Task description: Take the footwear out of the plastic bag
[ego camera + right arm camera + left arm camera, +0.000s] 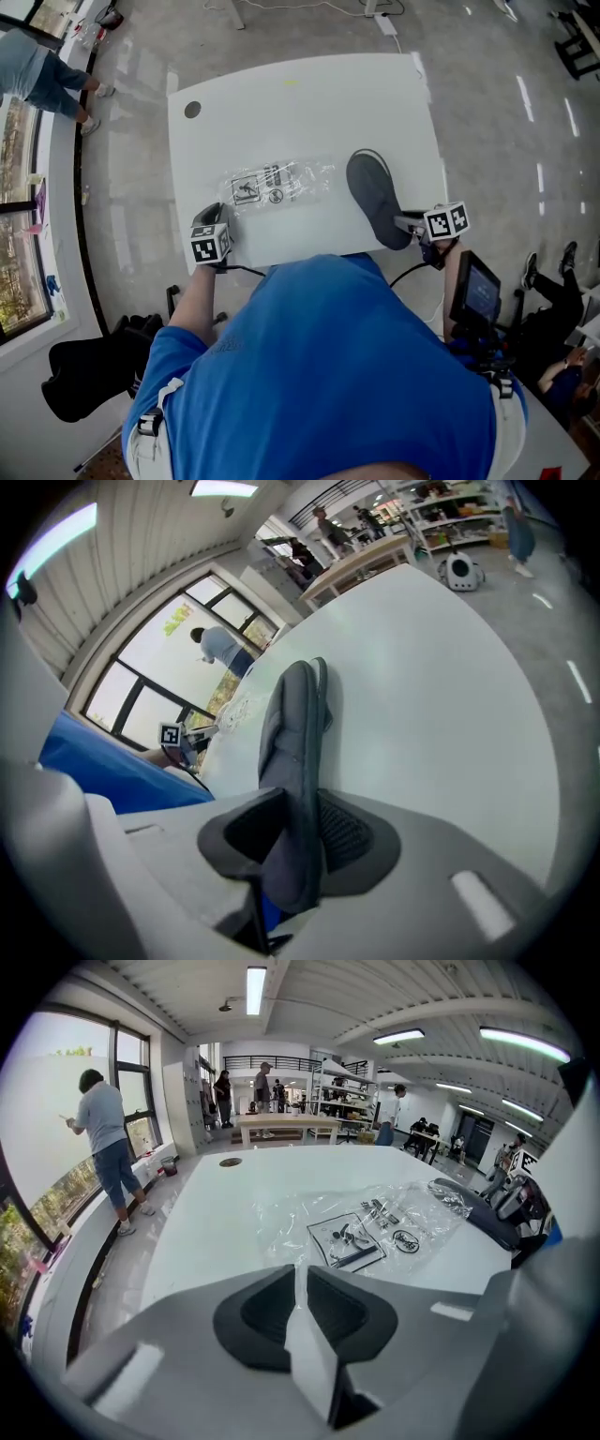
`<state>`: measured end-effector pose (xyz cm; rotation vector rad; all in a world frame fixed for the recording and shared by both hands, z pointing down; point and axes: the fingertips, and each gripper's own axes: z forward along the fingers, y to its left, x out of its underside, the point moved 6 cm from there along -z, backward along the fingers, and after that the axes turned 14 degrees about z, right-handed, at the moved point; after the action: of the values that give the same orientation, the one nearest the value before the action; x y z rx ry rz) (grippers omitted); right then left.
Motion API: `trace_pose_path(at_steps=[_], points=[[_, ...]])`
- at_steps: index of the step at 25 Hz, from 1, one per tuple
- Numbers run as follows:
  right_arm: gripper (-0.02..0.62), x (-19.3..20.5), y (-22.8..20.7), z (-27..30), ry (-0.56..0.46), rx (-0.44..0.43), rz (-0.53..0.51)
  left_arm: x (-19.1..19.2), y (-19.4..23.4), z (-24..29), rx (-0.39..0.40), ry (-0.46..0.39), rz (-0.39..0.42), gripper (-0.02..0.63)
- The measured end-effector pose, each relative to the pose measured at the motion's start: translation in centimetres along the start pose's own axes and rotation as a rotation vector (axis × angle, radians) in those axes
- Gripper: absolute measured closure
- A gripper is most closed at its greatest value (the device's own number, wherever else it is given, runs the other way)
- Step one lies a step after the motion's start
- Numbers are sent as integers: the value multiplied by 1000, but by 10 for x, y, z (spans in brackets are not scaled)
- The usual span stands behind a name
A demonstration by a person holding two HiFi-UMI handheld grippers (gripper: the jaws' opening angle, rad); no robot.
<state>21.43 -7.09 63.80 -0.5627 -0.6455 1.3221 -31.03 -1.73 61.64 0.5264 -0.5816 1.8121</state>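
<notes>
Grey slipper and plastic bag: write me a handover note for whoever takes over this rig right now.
Left hand-held gripper: jaws a narrow gap apart, nothing seen between them, near the bag's end.
Right hand-held gripper: shut on the grey slipper.
Plastic bag: flat on the white table, looks empty.
Done: slipper is out, beside the bag.
Left: probably set the slipper down and release.

Glossy grey floor, tall windows — ceiling striplights

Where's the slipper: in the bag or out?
Out: the slipper is clear of the flat bag, to its right, pinched by the right tool.
</notes>
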Motion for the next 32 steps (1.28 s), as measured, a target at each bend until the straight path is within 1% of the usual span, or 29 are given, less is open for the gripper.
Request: trace_pose_path(at_steps=[4,7,10,12,18,26,29,32], points=[[482,-6,-7,-2,-55,-12,96,-16,-10,6,29,-31,3,543],[482,-8,-7,2,-90,-9,134,-21,-12,3,48,-80,9,515],[480,-6,-7,7,-126,-5,166,-23,-13,-5,50,-135,16,480],[479,-9,-10,7,-150,-4,190,-28,-17,-5,45,-160,26,479],[469,-15,-16,5,-214,16,220,-43,-30,-3,62,-191,71,479],[434,-27,-16,-4,-288,83,194,-68,-40,1,102,-245,103,479],[434,-35,-15,-16,-349,166,147,-80,-46,1,117,-268,111,479],[434,-48,-7,-31,-439,284,49,-93,-54,3,136,-309,122,480]])
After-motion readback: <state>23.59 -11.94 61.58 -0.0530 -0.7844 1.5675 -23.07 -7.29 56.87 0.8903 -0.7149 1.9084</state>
